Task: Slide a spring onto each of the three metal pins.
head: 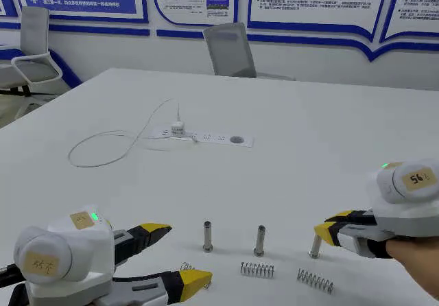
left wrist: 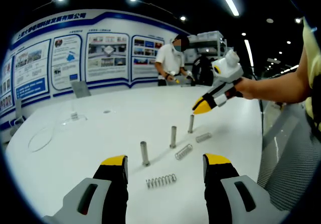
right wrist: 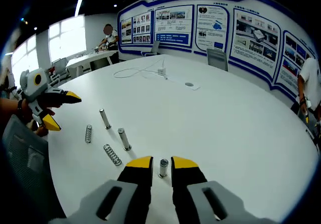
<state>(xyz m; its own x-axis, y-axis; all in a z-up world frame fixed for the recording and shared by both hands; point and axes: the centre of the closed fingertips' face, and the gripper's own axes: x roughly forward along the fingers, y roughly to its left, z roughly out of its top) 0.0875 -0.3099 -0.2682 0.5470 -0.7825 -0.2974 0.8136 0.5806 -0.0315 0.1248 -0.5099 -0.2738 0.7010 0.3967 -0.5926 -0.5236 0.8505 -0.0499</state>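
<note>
Left hand-held gripper [left wrist: 165, 159]: released, jaws wide, left spring [left wrist: 161, 181] seen between them.
Right hand-held gripper [right wrist: 161, 162]: jaws narrowed either side of the right pin [right wrist: 163, 168] (pinching or not, cannot tell).
Other pins: left pin [head: 207, 236], middle pin [head: 260, 240], upright on the white tabletop [head: 288, 114].
Other springs: middle spring [head: 257, 269], right spring [head: 315, 280], flat at 6 o'clock of their pins.

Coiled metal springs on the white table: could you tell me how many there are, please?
3. One coiled metal spring lies just ahead of the left gripper, a second spring beside the middle metal pin, a third spring beside the pin nearest the right gripper.
</note>
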